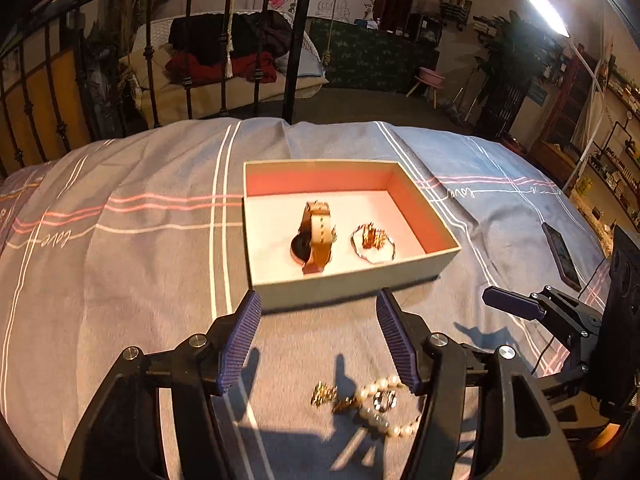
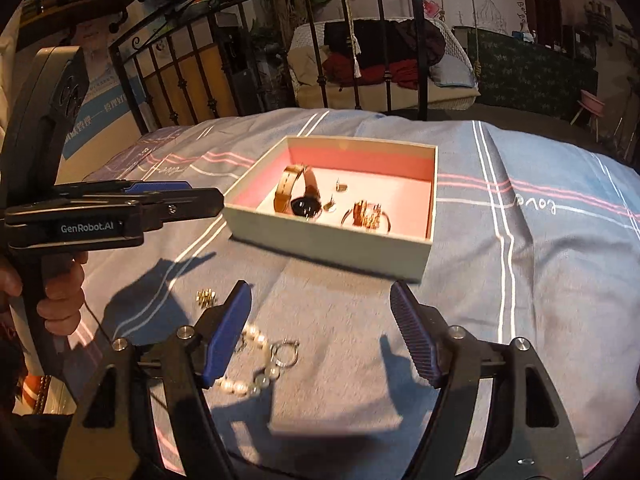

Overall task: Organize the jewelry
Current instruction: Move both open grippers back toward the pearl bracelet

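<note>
An open cardboard box (image 1: 348,292) (image 2: 320,240) with a pink lining lies on the bed. In it are a tan-strap watch (image 1: 316,236) (image 2: 298,196), a thin bangle with gold pieces (image 1: 373,242) (image 2: 366,216) and small earrings (image 2: 340,188). On the cover in front of the box lie a pearl bracelet (image 1: 380,404) (image 2: 248,360), a ring (image 1: 385,400) (image 2: 286,356) and a small gold piece (image 1: 323,394) (image 2: 206,298). My left gripper (image 1: 318,312) (image 2: 218,200) is open and empty above them. My right gripper (image 2: 320,300) (image 1: 490,294) is open and empty beside the bracelet.
A grey and blue striped bed cover (image 1: 120,260) (image 2: 540,280) fills the area. A phone (image 1: 562,254) lies to the right. A black iron bed frame (image 1: 296,40) (image 2: 420,40) stands behind the box.
</note>
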Demonstrator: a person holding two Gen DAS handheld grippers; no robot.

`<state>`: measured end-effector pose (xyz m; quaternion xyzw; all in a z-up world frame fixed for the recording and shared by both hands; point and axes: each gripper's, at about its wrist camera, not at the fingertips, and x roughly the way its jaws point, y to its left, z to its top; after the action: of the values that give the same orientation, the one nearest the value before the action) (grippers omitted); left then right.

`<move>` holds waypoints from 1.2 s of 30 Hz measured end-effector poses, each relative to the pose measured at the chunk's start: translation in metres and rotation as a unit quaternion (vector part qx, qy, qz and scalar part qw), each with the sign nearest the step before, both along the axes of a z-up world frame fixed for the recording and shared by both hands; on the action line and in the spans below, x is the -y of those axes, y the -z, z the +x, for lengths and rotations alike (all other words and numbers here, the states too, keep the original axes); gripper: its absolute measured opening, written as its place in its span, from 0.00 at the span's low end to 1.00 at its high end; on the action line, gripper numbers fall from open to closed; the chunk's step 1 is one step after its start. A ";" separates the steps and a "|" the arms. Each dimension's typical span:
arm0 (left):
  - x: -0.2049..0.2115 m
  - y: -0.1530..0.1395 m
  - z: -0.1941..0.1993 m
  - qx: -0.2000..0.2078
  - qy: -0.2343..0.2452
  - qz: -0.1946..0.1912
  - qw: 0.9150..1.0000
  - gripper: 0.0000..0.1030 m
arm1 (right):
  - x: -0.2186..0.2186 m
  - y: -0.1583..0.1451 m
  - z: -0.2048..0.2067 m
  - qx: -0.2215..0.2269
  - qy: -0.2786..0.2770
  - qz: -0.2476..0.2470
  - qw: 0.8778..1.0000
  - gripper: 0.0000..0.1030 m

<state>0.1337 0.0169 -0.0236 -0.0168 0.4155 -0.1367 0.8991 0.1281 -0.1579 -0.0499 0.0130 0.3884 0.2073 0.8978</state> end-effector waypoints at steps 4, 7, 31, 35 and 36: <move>-0.010 0.028 -0.024 -0.038 -0.006 -0.017 0.999 0.55 | -0.004 0.022 -0.013 -0.039 -0.015 0.015 0.999 0.61; -0.009 0.043 -0.030 -0.053 -0.009 -0.008 0.999 0.54 | -0.007 0.025 -0.013 -0.047 -0.020 0.022 0.998 0.55; -0.004 0.060 -0.017 -0.049 0.001 -0.004 0.999 0.15 | -0.003 0.033 0.006 -0.081 -0.006 0.058 0.995 0.30; -0.004 0.061 -0.015 -0.048 -0.002 0.000 0.999 0.15 | 0.000 0.032 0.008 -0.075 0.007 0.035 0.997 0.21; -0.004 0.061 -0.015 -0.047 -0.003 0.000 0.999 0.15 | 0.002 0.033 0.009 -0.075 0.010 0.034 0.997 0.20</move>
<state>0.1190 0.0206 -0.0842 -0.0242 0.4575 -0.1329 0.8789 0.1369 -0.1596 -0.0825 0.0629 0.4468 0.2103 0.8673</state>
